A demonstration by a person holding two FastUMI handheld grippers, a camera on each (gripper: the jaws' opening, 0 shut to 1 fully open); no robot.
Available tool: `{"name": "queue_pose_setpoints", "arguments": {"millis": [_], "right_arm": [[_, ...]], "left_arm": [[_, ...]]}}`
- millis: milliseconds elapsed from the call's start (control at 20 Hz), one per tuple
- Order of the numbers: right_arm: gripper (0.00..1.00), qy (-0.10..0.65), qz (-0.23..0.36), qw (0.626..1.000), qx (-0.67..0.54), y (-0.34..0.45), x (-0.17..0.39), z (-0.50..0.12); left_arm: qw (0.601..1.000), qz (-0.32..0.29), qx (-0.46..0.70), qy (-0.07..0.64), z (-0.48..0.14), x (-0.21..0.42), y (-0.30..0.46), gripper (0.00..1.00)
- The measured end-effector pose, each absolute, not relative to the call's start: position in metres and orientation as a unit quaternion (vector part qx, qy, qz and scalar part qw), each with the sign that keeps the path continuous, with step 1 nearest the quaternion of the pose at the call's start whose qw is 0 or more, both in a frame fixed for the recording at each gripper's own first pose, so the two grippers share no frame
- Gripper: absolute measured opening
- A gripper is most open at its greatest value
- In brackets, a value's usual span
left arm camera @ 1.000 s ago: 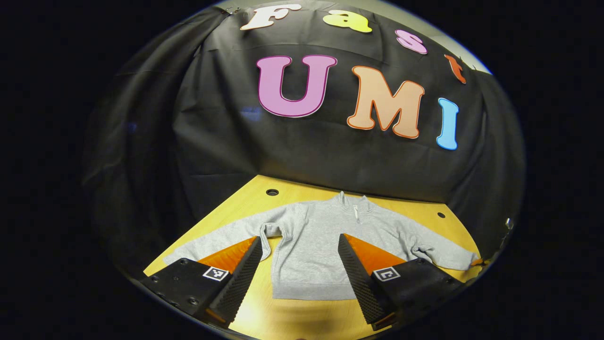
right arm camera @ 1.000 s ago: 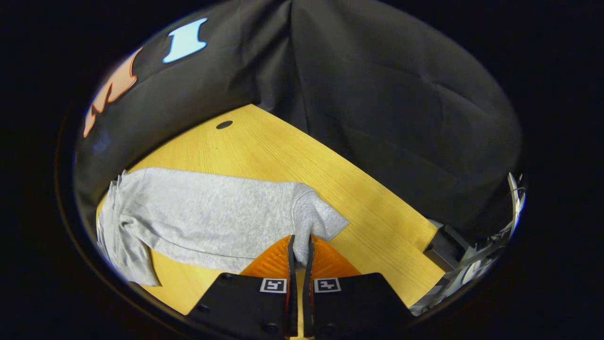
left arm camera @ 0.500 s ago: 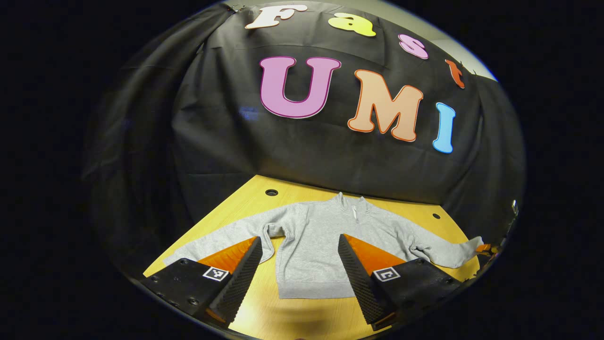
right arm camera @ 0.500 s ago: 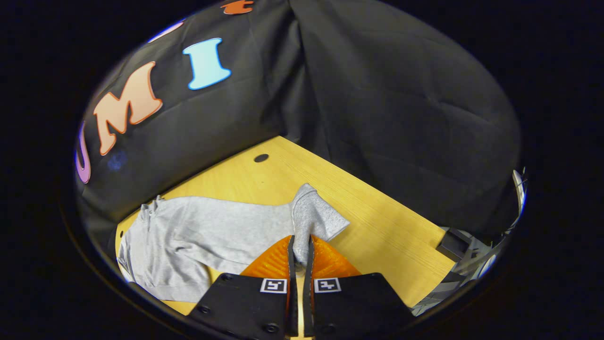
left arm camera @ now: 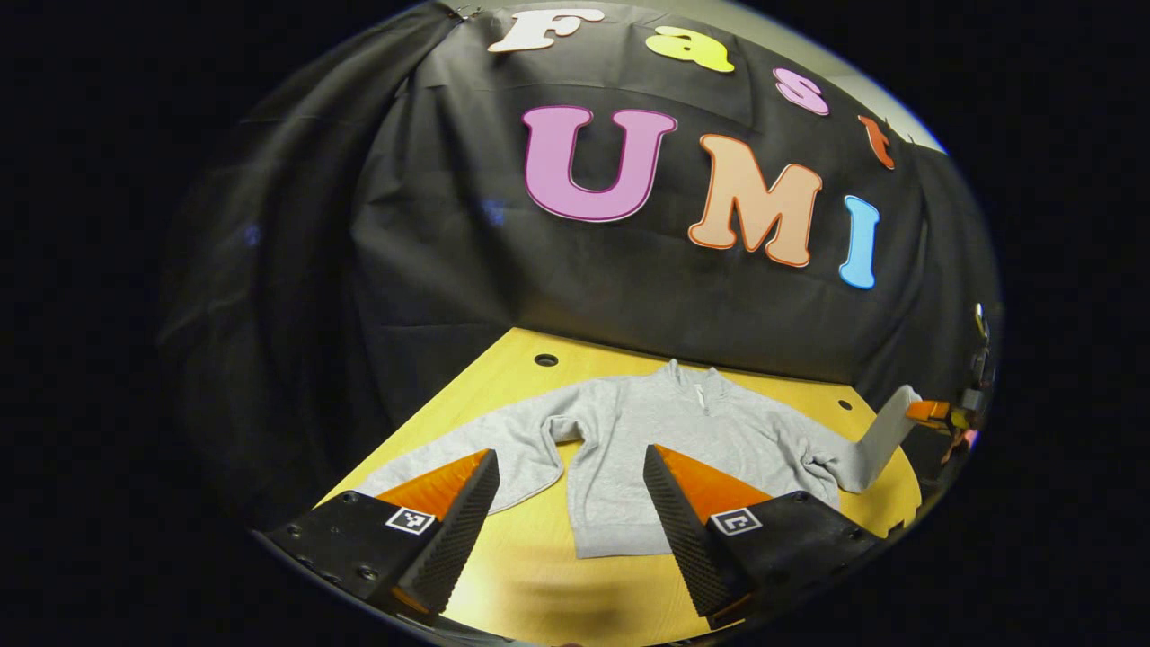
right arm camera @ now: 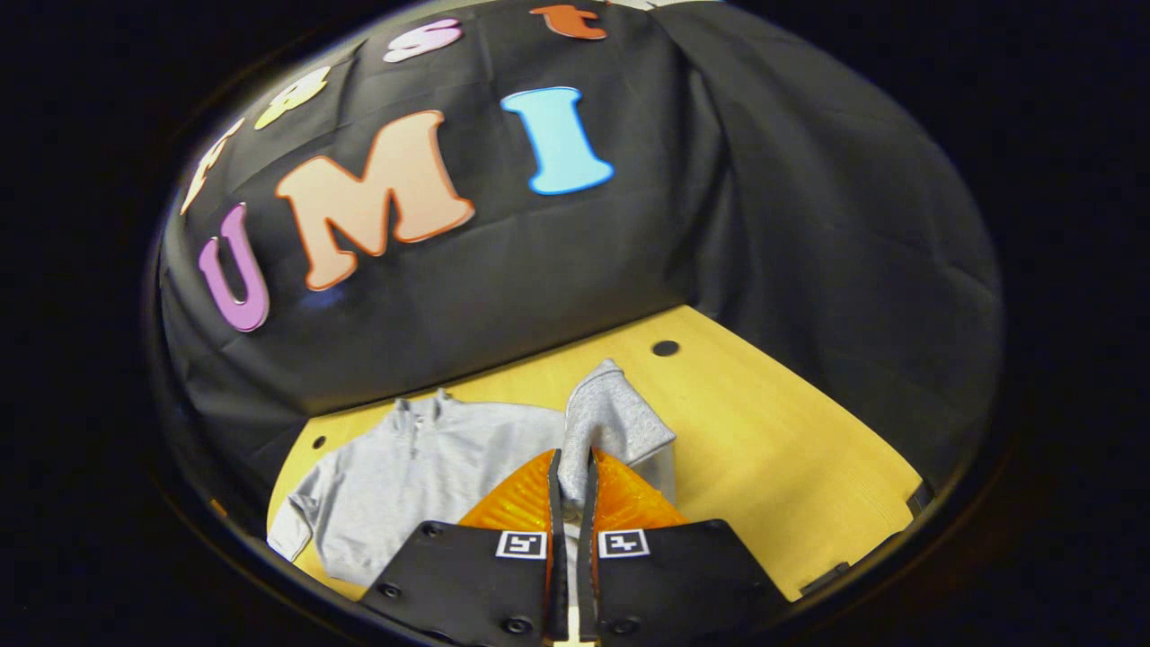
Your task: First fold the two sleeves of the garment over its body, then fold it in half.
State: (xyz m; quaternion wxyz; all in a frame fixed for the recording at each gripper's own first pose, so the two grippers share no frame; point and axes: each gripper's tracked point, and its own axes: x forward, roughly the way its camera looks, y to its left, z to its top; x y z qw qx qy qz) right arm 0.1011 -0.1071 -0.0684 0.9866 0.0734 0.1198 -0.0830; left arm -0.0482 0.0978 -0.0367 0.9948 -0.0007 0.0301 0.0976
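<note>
Grey fleece, a zip-neck sweater (left arm camera: 647,440), lies flat on its back across the wooden tabletop (left arm camera: 539,584), collar toward the far edge by the black cloth wall (left arm camera: 431,252) and hem toward the near edge. In the left gripper view its one sleeve (left arm camera: 467,449) stretches out along the tabletop toward the left edge, the cuff partly hidden behind a finger. The other sleeve (left arm camera: 876,431) is raised off the wood at the right edge, standing up at a slant with its cuff highest.

That raised cuff sits between the fingers of the right gripper (right arm camera: 570,490), which are pressed together on the cloth with a fold of the sleeve (right arm camera: 611,418) bunching up just past the tips. In the right gripper view the sweater body (right arm camera: 422,476) spreads to the left of the pinched cuff, the collar pointing at the wall, and bare tabletop (right arm camera: 791,476) runs off to the right. The same gripper shows small in the left gripper view at the right edge (left arm camera: 930,412), touching the top of the lifted sleeve.

The left gripper (left arm camera: 570,481) hangs above the near edge with its fingers spread wide and nothing between them; the sweater's hem and lower body lie beyond the gap.

Two round holes (left arm camera: 545,360) are cut in the tabletop near the far edge, one toward the far left corner and a second (left arm camera: 843,405) toward the far right.
</note>
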Motion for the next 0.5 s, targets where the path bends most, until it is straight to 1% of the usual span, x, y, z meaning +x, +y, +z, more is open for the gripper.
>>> {"name": "queue_pose_setpoints", "arguments": {"millis": [300, 500], "right_arm": [[0.07, 0.102, 0.034, 0.993, 0.055, 0.022, 0.146, -0.041], [0.07, 0.099, 0.104, 0.989, 0.04, 0.115, 0.167, -0.04]], "left_arm": [[0.99, 0.134, -0.014, 0.039, -0.05, -0.075, 0.133, 0.95], [0.987, 0.154, -0.03, 0.046, -0.06, -0.078, 0.145, 0.95]]}}
